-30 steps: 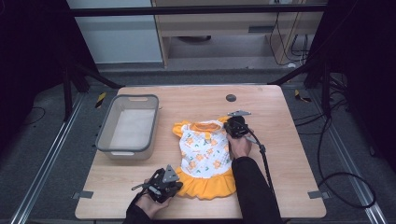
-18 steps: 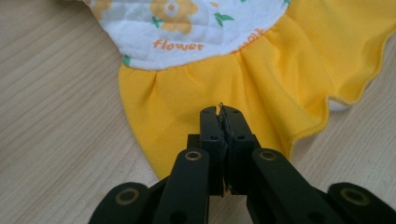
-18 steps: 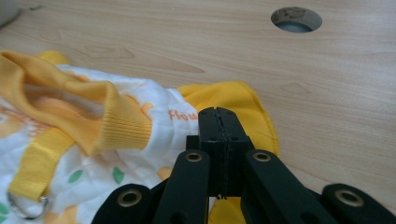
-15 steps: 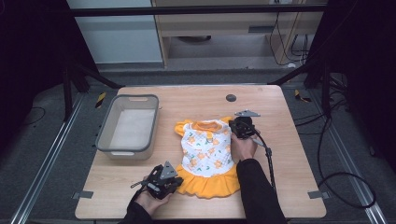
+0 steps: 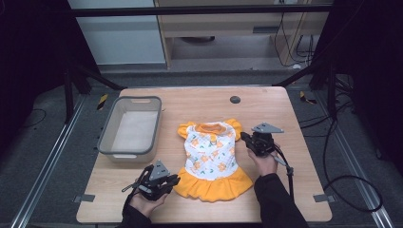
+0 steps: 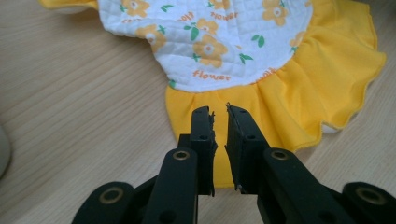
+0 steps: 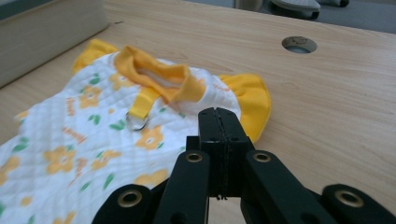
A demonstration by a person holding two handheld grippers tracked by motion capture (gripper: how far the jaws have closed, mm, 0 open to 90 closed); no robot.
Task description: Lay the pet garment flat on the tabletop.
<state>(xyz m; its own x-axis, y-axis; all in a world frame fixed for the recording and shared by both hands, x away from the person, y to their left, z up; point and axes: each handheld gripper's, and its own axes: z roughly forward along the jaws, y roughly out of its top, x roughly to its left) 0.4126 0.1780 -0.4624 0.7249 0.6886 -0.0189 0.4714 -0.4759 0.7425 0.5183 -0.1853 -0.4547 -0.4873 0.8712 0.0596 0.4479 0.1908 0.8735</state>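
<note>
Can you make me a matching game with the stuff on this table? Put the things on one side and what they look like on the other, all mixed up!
Things:
1. dress
2. bin
3. left gripper
4. right gripper

Descriptions:
A. grey, nothing in it
B. jaws shut tight together
C. laid flat, orange frill
D. jaws a little apart, above the frill, holding nothing

Pairs: 1-C, 2-A, 3-D, 4-B
</note>
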